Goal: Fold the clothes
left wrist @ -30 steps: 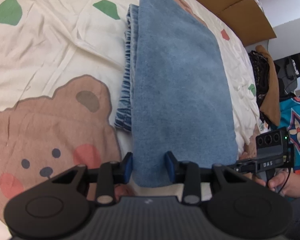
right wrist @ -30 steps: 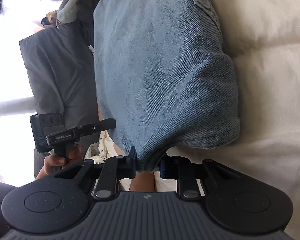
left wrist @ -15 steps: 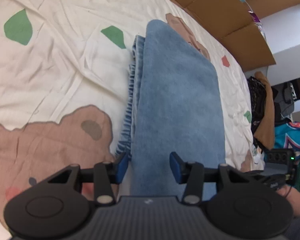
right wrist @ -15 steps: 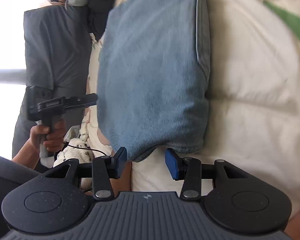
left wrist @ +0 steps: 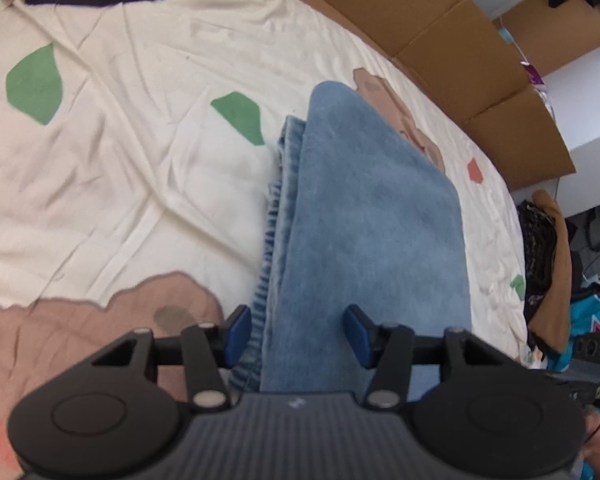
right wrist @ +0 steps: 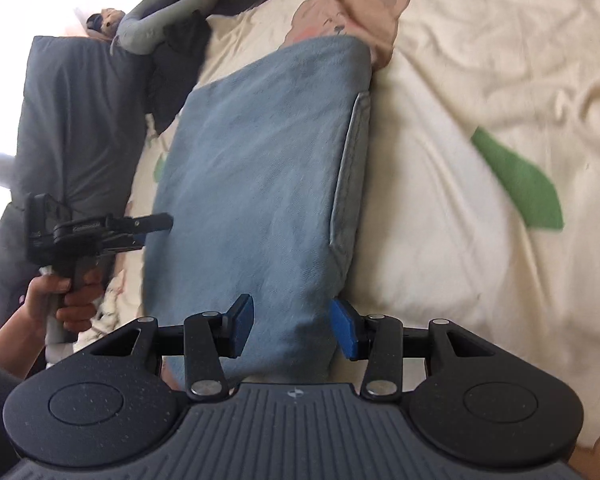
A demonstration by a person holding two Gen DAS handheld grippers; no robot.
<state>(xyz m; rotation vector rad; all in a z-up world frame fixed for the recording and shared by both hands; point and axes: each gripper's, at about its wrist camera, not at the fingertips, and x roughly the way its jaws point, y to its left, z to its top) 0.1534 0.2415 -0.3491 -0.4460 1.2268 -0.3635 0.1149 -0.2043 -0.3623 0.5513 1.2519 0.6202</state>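
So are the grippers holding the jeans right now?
Left hand-held gripper: open, jeans between its fingers, not gripped.
Right hand-held gripper: open, same.

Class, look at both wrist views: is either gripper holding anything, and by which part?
Nothing is held. The left gripper and right gripper are both open, fingers apart over the folded blue denim garment on the bed.

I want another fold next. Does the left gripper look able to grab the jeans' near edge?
Probably yes: the left gripper is open, the folded jeans lie between its jaws, nothing lies across them.
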